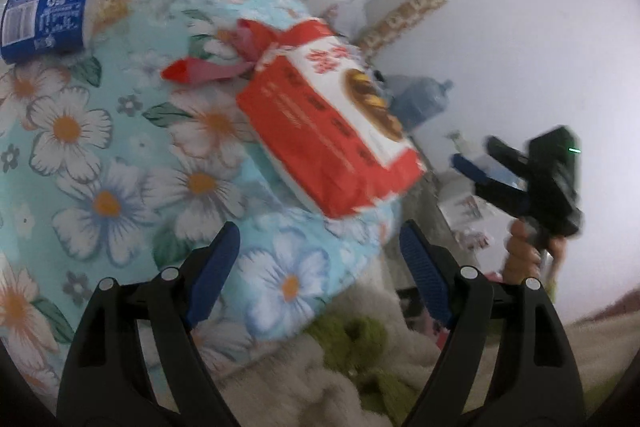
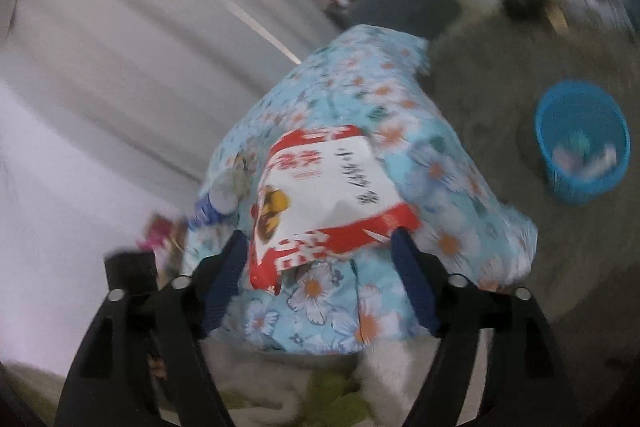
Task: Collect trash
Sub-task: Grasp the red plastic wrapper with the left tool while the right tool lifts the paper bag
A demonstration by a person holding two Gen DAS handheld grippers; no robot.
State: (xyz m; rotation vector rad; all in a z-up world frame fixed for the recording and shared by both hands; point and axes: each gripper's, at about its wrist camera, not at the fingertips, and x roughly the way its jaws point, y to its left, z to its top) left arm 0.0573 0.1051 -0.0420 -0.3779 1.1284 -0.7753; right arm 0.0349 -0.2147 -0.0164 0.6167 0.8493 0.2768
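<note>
The left gripper [image 1: 316, 267] had its jaws wide apart with nothing between them. Its blue pads [image 1: 212, 275] framed the near edge of a floral cloth [image 1: 100, 155] that covered a rounded surface. Just beyond the jaws, a red and white packet [image 1: 332, 131] lay on the cloth near its right-hand edge, tilted, with a crumpled red twist at its upper left end. No pad touched the packet. Further back on the cloth, at the far left, lay a bottle [image 1: 44, 15] with a blue label, on its side. To the right, well apart from the surface, the right gripper [image 1: 472, 163] was seen from the side, held by a hand [image 1: 524, 255], with its jaws apart and empty.

In the right wrist view, the right gripper [image 2: 316, 275] likewise had its jaws apart. The packet [image 2: 320, 195] appeared between the two pads [image 2: 224, 279] in this view, but whether either pad touched it could not be told because of blur. The packet rested on the cloth [image 2: 440, 187]. The bottle [image 2: 216, 199] lay just left of the packet. A black part of the left gripper [image 2: 132, 271] showed at the lower left. On the floor [image 2: 500, 67] to the right, well apart from the surface, stood a blue basket [image 2: 544, 131] with some items inside. Pale and green fabric [image 2: 332, 395] lay below the cloth edge.
</note>
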